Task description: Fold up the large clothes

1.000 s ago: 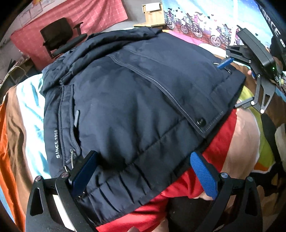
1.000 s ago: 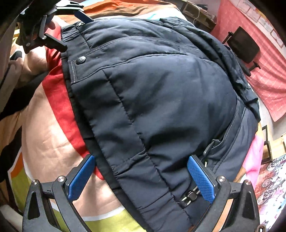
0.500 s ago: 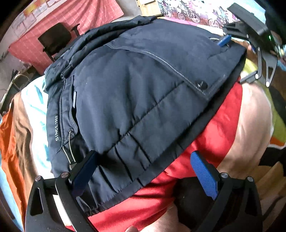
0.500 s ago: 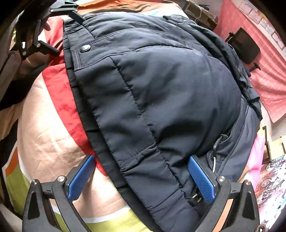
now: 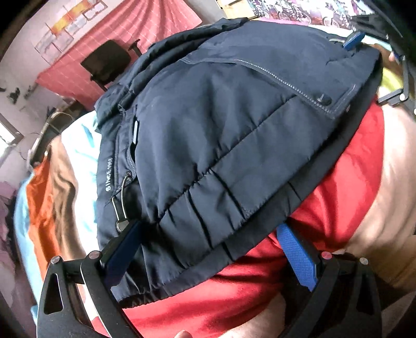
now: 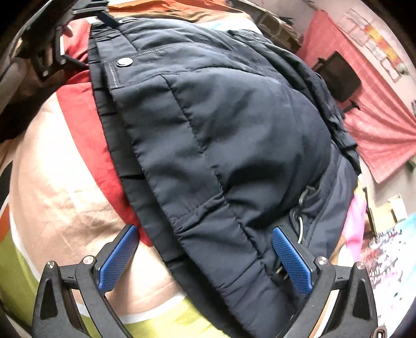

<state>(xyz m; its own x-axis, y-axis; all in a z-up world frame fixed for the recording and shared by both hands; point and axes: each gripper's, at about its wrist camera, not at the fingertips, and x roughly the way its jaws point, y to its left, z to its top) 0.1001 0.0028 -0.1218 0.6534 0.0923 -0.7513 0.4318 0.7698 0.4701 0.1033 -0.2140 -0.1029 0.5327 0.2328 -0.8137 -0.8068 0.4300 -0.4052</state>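
Observation:
A dark navy padded jacket (image 5: 221, 124) lies folded in a thick bundle on a bed; it fills the right wrist view (image 6: 234, 135) too. My left gripper (image 5: 210, 249) is open, its blue pads astride the jacket's near hem corner, by a drawcord loop (image 5: 121, 208). My right gripper (image 6: 205, 247) is open, its pads astride the opposite hem corner. Each gripper shows in the other's view: the right one (image 5: 374, 46) at the top right, the left one (image 6: 78, 33) at the top left.
The bed cover is patterned in red (image 5: 338, 208), beige, orange (image 5: 39, 197), light blue and green (image 6: 20, 273). A black office chair (image 5: 109, 62) stands before a red-pink curtain (image 6: 384, 124). A wooden piece of furniture (image 5: 234, 7) stands behind the bed.
Both grippers have pushed forward and lower onto the jacket's hem corners, so the hem now sits between their pads. The jacket bundle looks more bunched and tilted.

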